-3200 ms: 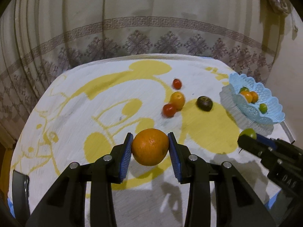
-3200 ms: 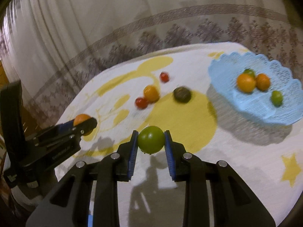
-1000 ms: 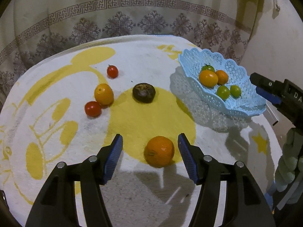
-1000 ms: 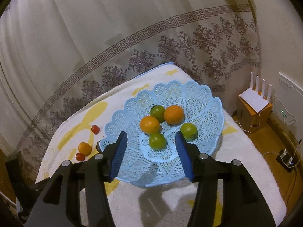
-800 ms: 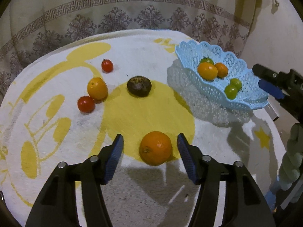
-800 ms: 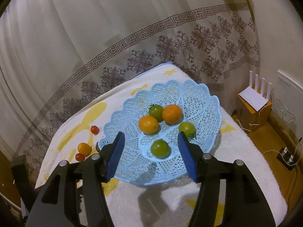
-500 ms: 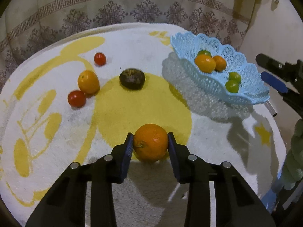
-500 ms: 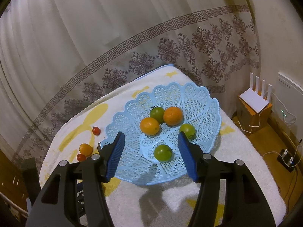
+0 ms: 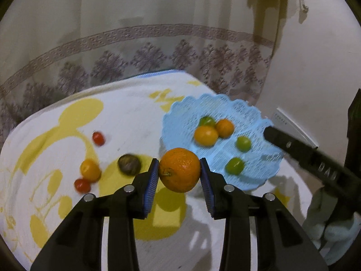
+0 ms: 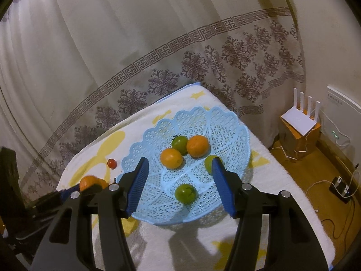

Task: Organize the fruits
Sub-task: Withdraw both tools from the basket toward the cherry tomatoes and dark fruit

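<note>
My left gripper (image 9: 178,176) is shut on a large orange (image 9: 179,169), held off the yellow-and-white cloth just left of the light blue lattice basket (image 9: 259,117). Several fruits lie in the basket: two orange ones and three green tomatoes, one of them (image 10: 185,193) near the front. My right gripper (image 10: 179,180) hangs open above the basket (image 10: 146,135) with nothing between its pads. In the right wrist view the held orange (image 10: 86,182) shows at the lower left.
On the cloth left of the basket lie a dark fruit (image 9: 129,164), a small orange fruit (image 9: 90,170) and two red tomatoes (image 9: 98,138) (image 9: 82,185). A curtain hangs behind. Right of the bed stand a router (image 10: 300,119) on a box and floor cables.
My left gripper closed on the orange and lifted it off the cloth toward the basket. The right gripper, which earlier held a green tomato, stays open over the basket.
</note>
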The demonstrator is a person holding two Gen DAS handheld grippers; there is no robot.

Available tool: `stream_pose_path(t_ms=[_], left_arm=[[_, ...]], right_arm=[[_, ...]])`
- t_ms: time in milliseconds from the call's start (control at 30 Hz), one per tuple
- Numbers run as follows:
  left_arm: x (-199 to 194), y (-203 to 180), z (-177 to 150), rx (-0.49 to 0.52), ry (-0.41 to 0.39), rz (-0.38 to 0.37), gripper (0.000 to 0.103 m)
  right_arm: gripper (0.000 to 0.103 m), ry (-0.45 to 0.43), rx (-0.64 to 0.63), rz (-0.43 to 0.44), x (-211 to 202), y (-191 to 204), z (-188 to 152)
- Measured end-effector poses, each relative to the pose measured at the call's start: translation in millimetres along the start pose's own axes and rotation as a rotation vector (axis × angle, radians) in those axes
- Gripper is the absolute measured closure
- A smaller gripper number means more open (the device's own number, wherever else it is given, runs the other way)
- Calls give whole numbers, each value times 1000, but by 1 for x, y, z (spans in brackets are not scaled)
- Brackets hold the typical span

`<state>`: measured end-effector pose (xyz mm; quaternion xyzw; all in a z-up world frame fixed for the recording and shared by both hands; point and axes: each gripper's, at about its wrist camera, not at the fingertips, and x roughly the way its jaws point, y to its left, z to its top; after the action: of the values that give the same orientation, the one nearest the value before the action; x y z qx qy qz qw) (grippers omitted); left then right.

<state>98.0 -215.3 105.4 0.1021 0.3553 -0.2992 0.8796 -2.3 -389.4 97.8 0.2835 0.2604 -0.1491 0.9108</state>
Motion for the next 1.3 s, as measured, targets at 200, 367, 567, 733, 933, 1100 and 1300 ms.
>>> stream_pose_path(t_ms=[200, 367, 567, 733, 933, 1100, 1300], left_arm=[[18, -11, 12, -16, 17, -62, 60], [14, -8, 13, -24, -18, -50, 36], [9, 14, 13, -68, -25, -1, 19], [-4, 39, 10, -102, -48, 45, 14], [-17, 76, 6, -165, -61, 111, 14], [-24, 102, 2, -209, -65, 152, 14], [-31, 130, -8, -259, -68, 190, 14]], right_arm=[[43, -4, 14, -7, 0, -6, 2], [43, 1, 19, -9, 2, -8, 1], [40, 7, 13, -4, 4, -5, -2], [36, -5, 5, 4, 2, 2, -5], [36, 5, -16, 19, 4, 13, -10], [36, 21, -17, 29, 5, 20, -17], [36, 35, -47, 45, 7, 37, -22]])
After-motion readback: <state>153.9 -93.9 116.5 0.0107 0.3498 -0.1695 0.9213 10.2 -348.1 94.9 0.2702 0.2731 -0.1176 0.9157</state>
